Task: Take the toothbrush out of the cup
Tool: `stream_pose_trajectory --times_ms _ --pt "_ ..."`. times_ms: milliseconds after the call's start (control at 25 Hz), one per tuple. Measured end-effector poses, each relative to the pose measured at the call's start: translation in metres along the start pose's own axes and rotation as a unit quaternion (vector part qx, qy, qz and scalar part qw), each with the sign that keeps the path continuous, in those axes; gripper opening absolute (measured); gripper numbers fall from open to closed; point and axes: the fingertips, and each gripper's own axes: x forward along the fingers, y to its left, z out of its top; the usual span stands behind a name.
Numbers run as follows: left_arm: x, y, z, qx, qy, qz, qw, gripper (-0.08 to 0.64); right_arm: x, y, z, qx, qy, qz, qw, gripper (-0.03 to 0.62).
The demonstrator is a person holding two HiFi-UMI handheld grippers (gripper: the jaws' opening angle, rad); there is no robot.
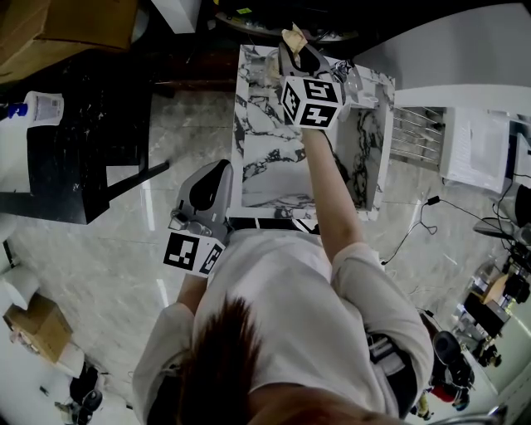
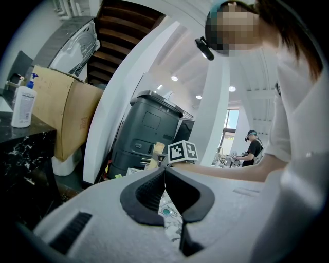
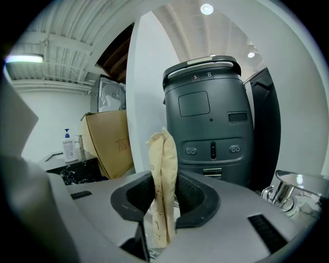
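Gripping the wrapped toothbrush at the far end of a marble table

White, black-veined marble table point(image 1: 265, 158) stands on a glossy grey tiled floor point(image 1: 99, 241). To its left is a black counter point(image 1: 58, 166) carrying a white pump bottle point(image 1: 41, 108), with a cardboard box point(image 1: 66, 25) behind it. A dark grey machine point(image 3: 208, 123) rises beyond the table's far edge. The right gripper point(image 1: 297, 48) reaches over that far end, its jaws closed on the toothbrush point(image 3: 163, 180), which stands upright in a tan paper sleeve. The sleeve's top pokes above the pads and its lower end drops below them towards something clear; I cannot tell if that is the cup. The left gripper point(image 2: 164, 174) hangs off the table's near left corner, well apart from the toothbrush, with its tips together on nothing.
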Motion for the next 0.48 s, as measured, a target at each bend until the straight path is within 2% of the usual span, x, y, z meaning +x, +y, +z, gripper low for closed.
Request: stream_pose_trajectory --times_ms 480 --pt "-0.0078 0.0000 0.0001 0.002 -0.004 0.002 1.0000 0.015 -0.0004 0.0003 -0.0015 -0.005 -0.002 -0.002 1.000 0.103"
